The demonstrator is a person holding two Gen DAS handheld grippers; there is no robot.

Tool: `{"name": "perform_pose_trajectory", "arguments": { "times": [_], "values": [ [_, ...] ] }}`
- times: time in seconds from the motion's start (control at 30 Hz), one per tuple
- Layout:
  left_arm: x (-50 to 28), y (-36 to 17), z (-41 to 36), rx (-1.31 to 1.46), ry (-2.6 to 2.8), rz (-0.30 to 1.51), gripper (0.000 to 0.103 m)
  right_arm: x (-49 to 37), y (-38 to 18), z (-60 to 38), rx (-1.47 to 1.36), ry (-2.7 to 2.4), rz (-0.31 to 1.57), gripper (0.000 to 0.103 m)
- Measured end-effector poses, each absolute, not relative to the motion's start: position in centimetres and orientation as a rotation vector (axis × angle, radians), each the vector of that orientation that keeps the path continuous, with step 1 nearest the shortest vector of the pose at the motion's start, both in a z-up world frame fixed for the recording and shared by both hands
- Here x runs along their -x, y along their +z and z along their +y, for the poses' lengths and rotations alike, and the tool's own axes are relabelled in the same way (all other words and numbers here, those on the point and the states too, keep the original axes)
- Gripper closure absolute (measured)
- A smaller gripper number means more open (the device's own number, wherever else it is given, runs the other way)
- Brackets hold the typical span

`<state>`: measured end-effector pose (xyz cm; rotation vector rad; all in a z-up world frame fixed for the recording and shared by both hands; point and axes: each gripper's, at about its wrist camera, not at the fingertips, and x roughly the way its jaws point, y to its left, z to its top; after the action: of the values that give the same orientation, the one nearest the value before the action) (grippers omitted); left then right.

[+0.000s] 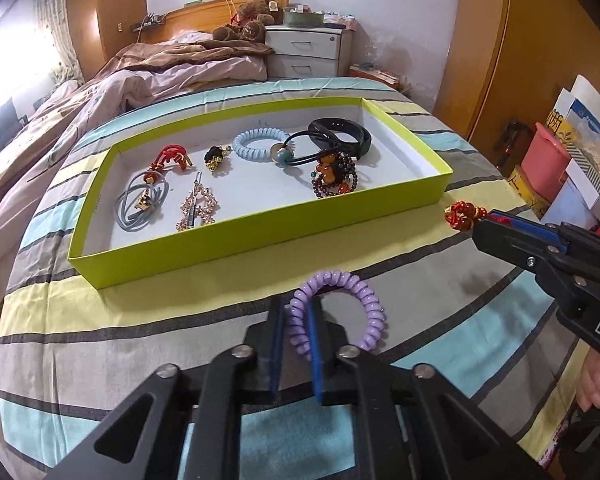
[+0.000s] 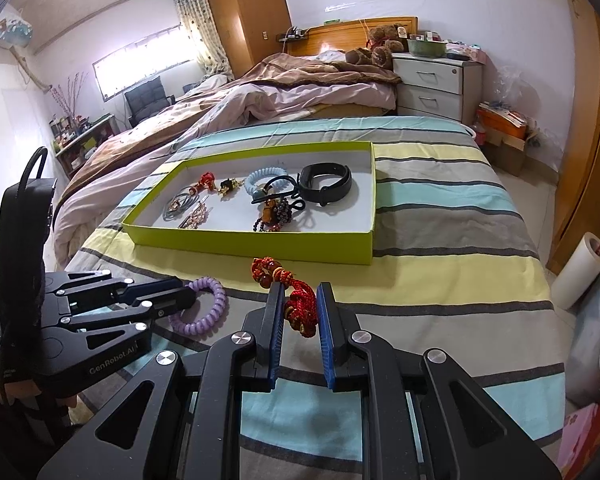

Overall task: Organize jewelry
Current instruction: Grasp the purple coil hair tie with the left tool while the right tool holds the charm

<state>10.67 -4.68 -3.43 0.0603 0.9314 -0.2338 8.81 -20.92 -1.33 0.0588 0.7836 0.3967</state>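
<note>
A lime-green tray [image 1: 236, 240] with a white floor lies on the striped bed; it also shows in the right wrist view [image 2: 260, 242]. It holds several pieces: a blue coil hair tie [image 1: 256, 145], a black bangle [image 1: 342, 136], dark beads [image 1: 336, 178], a grey cord [image 1: 142, 202], a pink clip [image 1: 198, 208]. My left gripper [image 1: 297, 312] is shut on a purple coil hair tie [image 1: 340, 304], in front of the tray's near wall. My right gripper [image 2: 298, 300] is shut on a red knotted cord charm [image 2: 296, 300], to the right, near the tray's front right corner.
The striped bedspread [image 2: 440, 216] stretches around the tray. A second bed with rumpled covers [image 2: 260, 96] lies at the back left. A white nightstand [image 2: 432, 84] stands behind. Boxes and a pink bin [image 1: 548, 156] crowd the floor at the right.
</note>
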Motion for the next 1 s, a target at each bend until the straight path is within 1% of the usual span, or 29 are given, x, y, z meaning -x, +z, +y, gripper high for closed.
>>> {"name": "perform_pose_trajectory", "arguments": {
  "times": [1.0],
  "values": [
    [-9.1, -0.7, -1.5, 0.049, -0.264, 0.846, 0.094, -7.8, 0.0, -20.6, -0.061, 0.374, 0.748, 0.086]
  ]
}}
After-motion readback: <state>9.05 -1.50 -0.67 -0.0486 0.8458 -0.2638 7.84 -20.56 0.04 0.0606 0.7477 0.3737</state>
